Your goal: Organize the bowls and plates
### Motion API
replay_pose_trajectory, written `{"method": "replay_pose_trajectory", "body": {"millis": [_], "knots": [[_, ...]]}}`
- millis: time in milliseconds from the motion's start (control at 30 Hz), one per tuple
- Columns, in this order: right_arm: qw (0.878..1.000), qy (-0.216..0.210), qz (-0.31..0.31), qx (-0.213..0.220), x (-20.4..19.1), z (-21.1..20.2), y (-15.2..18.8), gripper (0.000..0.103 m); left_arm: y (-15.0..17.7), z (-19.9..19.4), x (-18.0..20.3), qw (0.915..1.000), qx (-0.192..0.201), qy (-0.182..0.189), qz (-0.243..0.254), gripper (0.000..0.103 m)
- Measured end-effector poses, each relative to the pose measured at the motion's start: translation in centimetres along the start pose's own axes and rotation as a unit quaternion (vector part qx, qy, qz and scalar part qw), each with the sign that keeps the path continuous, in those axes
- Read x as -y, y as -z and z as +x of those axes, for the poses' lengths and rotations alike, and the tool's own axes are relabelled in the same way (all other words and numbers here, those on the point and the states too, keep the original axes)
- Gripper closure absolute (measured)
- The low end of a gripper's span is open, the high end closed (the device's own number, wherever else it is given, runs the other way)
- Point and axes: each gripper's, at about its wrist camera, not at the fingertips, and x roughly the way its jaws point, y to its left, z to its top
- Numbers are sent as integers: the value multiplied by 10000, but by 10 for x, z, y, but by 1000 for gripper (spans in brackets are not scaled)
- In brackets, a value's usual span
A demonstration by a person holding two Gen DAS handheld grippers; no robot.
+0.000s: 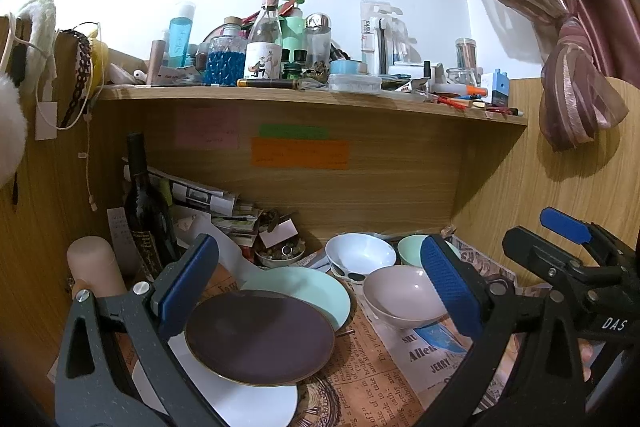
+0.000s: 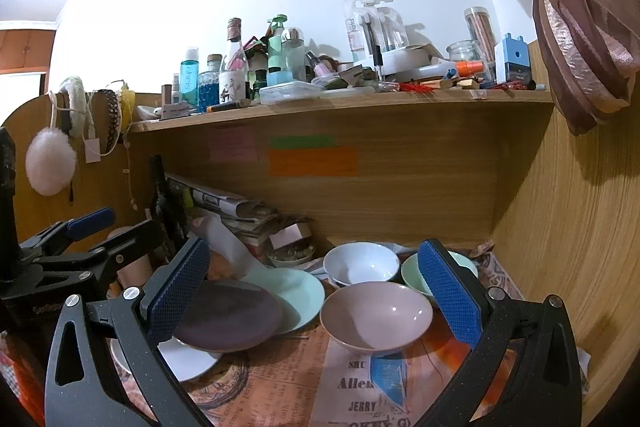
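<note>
A dark purple plate (image 1: 260,337) overlaps a white plate (image 1: 248,401) and a mint plate (image 1: 316,285) on the newspaper-covered desk. To the right sit a pink bowl (image 1: 400,297), a white bowl (image 1: 358,255) and a mint bowl (image 1: 412,249). My left gripper (image 1: 320,291) hangs open above the purple plate, holding nothing. My right gripper (image 2: 316,299) is open too, hovering over the pink bowl (image 2: 376,315), with the purple plate (image 2: 228,319), mint plate (image 2: 298,291), white bowl (image 2: 360,263) and mint bowl (image 2: 412,273) around it. Each gripper shows in the other's view.
A dark wine bottle (image 1: 146,203), a cream cylinder (image 1: 94,263), stacked papers (image 1: 216,203) and a small dish of trinkets (image 1: 280,253) crowd the back left. A cluttered shelf (image 1: 304,95) overhangs the desk. Wooden panels close in both sides; a curtain (image 1: 576,87) hangs at the right.
</note>
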Motion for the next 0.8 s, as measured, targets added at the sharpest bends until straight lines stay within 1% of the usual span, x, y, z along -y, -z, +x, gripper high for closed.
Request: {"method": "replay_pose_trajectory", "body": {"millis": [167,800], "knots": [[10000,29,-25,13,-1,1,-1,0,0,0,5,10000,17,-17,48,0],[10000,0,-35,41,-1,1,0,0,1,0,4,10000,12,-20,53,0]]}}
